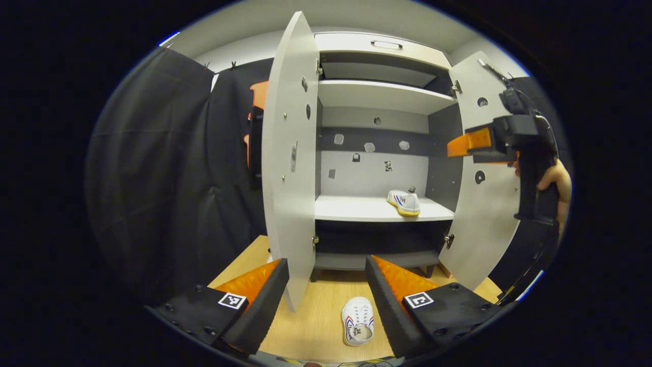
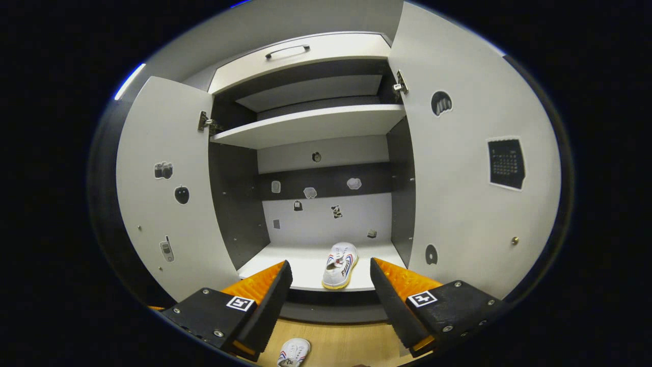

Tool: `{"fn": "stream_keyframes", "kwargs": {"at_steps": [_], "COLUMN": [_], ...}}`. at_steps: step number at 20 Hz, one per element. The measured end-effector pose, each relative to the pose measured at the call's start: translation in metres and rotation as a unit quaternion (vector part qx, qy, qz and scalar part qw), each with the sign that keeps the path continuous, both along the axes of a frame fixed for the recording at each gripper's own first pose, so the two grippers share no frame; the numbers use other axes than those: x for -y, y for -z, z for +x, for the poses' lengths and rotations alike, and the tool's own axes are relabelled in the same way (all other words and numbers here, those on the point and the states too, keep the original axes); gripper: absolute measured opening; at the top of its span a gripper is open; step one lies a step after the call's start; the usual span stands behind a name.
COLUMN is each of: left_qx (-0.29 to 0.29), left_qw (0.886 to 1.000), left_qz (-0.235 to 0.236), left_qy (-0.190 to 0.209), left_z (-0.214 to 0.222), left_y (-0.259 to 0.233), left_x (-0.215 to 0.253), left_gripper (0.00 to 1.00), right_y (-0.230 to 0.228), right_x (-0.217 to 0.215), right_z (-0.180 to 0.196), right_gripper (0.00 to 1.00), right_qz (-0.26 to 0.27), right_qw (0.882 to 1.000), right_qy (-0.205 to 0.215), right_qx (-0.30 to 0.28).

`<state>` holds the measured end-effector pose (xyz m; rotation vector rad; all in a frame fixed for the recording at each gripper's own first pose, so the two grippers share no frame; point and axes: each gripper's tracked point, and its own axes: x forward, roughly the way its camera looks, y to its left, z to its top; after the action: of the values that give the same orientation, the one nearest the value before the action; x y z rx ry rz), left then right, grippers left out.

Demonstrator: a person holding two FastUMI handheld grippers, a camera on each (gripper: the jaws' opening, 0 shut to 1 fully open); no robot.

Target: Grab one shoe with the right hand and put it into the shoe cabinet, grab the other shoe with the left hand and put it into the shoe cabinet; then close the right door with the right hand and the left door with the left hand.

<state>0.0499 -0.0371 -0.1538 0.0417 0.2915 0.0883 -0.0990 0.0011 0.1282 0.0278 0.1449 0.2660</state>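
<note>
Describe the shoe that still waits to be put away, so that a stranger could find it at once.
Start from the open shoe cabinet with both doors swung wide. On the wooden floor in front of it lies a white shoe. Unlike the other shoe, which sits on the cabinet's shelf, this one is outside on the floor.

Left gripper [image 1: 326, 300] jaws apart, empty; right gripper [image 2: 330, 298] jaws apart, empty.

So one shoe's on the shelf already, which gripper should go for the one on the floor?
Left. The shoe on the floor lies between the open left gripper fingers, close below. The right gripper, also open, faces the shoe on the shelf, up at the cabinet.
</note>
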Motion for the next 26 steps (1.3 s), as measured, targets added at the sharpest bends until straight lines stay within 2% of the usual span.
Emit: {"fn": "stream_keyframes", "kwargs": {"at_steps": [2, 5, 9, 13, 16, 21, 25, 26], "left_qx": [-0.016, -0.042, -0.11, -0.172, -0.235, -0.283, -0.311, -0.319], "left_qw": [1.0, 0.999, 0.993, 0.983, 0.97, 0.957, 0.949, 0.946], "left_qz": [-0.002, 0.024, -0.006, -0.013, -0.027, -0.01, -0.011, -0.013], "left_qy": [-0.005, 0.003, 0.029, 0.057, 0.062, 0.061, 0.056, 0.06], "left_z": [0.004, 0.01, 0.011, 0.011, 0.005, 0.009, 0.013, 0.011], "left_y": [0.026, 0.072, 0.156, 0.231, 0.288, 0.342, 0.363, 0.369], "left_x": [-0.001, -0.005, 0.007, 0.019, 0.021, 0.013, 0.01, 0.013], "left_gripper": [0.97, 0.97, 0.97, 0.98, 0.98, 0.98, 0.98, 0.95], "right_y": [-0.009, -0.02, -0.022, -0.027, -0.027, -0.027, -0.024, -0.022], "right_x": [0.012, 0.025, 0.035, 0.043, 0.055, 0.079, 0.094, 0.096], "right_z": [-0.017, -0.044, -0.068, -0.082, -0.085, -0.087, -0.088, -0.088], "right_gripper": [0.94, 0.94, 0.94, 0.94, 0.94, 0.94, 0.94, 0.94], "right_qz": [-0.021, -0.016, 0.005, 0.009, 0.009, 0.011, 0.009, 0.01], "right_qw": [0.999, 0.999, 0.999, 0.999, 0.999, 0.998, 0.998, 0.998], "right_qy": [0.006, 0.006, -0.01, -0.009, -0.005, 0.022, 0.039, 0.04], "right_qx": [0.027, 0.045, 0.043, 0.052, 0.049, 0.05, 0.047, 0.043]}}
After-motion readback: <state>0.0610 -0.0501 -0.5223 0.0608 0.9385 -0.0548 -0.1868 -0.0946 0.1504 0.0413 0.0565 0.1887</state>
